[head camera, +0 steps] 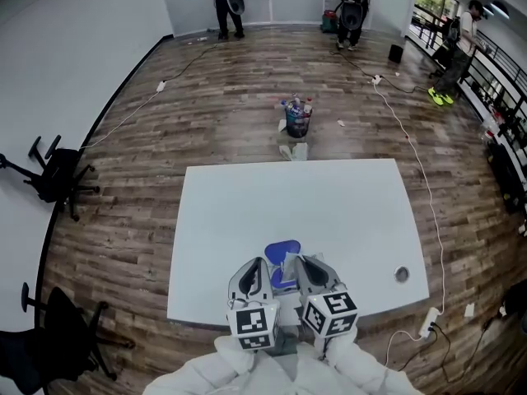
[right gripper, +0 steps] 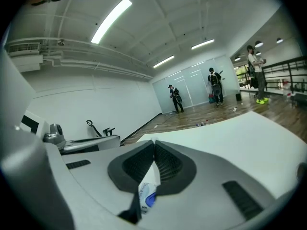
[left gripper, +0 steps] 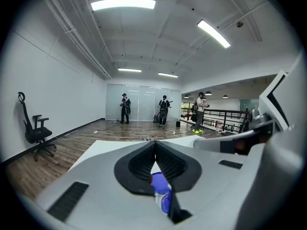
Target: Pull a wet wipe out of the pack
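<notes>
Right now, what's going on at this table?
A person holds both grippers at the near edge of the white table. The left gripper is shut on the blue wet wipe pack. The right gripper is shut on a white printed piece at the pack; wipe or flap, I cannot tell.

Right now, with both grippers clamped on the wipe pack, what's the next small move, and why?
Probably draw the right gripper gently up and away while the left gripper anchors the pack. Both pairs of jaws are shut on its blue-and-white wrapper, and nothing shows pulled out yet.
</notes>
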Tool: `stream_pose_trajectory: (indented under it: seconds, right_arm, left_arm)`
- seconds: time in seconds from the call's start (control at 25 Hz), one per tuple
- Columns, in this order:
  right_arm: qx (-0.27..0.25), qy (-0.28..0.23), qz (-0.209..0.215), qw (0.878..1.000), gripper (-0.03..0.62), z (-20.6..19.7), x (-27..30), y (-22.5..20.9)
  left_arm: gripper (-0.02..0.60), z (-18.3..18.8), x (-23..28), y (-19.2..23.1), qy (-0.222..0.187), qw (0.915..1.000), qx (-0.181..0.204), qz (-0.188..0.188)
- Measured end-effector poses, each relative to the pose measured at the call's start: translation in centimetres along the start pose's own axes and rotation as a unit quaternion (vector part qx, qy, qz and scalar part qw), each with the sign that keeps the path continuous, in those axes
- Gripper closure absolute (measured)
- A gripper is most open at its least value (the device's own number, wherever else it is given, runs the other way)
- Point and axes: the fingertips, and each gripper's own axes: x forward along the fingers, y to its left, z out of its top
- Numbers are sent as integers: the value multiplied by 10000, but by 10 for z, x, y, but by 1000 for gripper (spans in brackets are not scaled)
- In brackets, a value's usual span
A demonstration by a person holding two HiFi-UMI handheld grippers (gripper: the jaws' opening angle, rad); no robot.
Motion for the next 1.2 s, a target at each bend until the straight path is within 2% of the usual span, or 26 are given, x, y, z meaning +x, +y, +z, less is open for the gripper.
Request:
stream_pose_trajectory:
  seconds: [0.24, 0.56, 0.92, 1.2]
  right_arm:
    - [-124, -335, -139, 9993, 582, 24, -14, -5]
    - [-37, -661, -503, 9965, 582, 41, -38, -22]
    - [80, -853, -924, 9920, 582, 37, -64, -42]
    - [173, -820, -1098, 9904, 582, 31, -70, -52]
  left_arm:
    - [569, 7, 0, -11, -85, 9999, 51, -113]
    - [569, 10, -1, -24, -141, 9994, 35, -310]
    - [569, 13, 0, -47, -224, 9978, 67, -614]
    - [569, 12, 1, -50, -202, 9977, 71, -645]
